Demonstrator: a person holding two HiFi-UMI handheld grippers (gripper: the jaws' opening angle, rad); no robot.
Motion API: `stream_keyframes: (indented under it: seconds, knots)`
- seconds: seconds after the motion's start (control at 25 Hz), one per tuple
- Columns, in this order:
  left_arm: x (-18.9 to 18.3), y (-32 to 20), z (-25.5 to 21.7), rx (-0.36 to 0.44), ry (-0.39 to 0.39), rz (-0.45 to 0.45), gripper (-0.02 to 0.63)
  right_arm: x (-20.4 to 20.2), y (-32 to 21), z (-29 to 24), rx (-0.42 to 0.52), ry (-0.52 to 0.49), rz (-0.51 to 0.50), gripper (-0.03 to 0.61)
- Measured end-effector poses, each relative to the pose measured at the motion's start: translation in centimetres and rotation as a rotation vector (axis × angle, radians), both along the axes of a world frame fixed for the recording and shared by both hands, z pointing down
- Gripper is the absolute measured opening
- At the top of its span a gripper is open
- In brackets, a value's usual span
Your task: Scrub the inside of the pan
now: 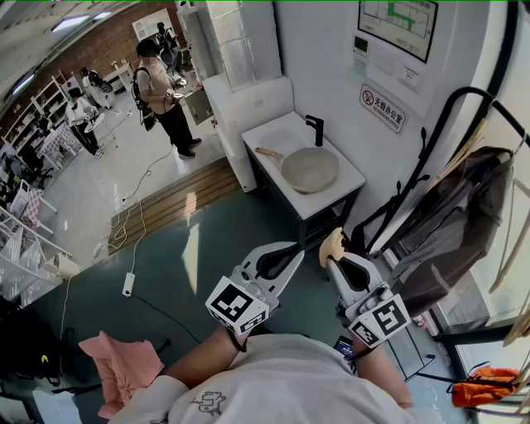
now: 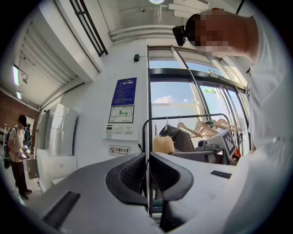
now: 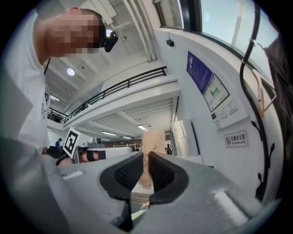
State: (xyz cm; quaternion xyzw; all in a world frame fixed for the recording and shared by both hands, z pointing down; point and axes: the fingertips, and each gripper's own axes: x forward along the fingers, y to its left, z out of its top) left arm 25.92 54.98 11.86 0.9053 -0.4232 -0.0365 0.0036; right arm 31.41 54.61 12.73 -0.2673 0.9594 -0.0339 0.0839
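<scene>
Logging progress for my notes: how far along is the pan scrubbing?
Done: the right gripper is shut on a tan scrub sponge. In hand: nothing on the pan yet; the left gripper is shut, empty. Left: all the scrubbing; the pan sits on the white counter, apart from both grippers.

ahead of me a white wall (image 1: 315,50) carries a framed plan (image 1: 397,25). a grey coat (image 1: 464,199) hangs at my right. grey-green floor (image 1: 248,224) below me, brick wall (image 1: 91,45) far off.

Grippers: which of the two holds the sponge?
The right gripper: its jaws pinch the tan sponge. The left gripper is shut with nothing between its jaws.
</scene>
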Motion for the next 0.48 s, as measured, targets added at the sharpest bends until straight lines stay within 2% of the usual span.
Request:
stream_keyframes:
  seconds: [0.28, 0.48]
  knots:
    - [-0.7, -0.7, 0.1, 0.001, 0.014, -0.001, 0.026, -0.9, -0.7, 0.5, -0.002, 0.017, -0.004, 0.037]
    - [-2.3, -0.8, 0.7, -0.010, 0.035, 0.011, 0.002, -2.5, -1.0, 0.5, -0.008, 0.018, -0.007, 0.037]
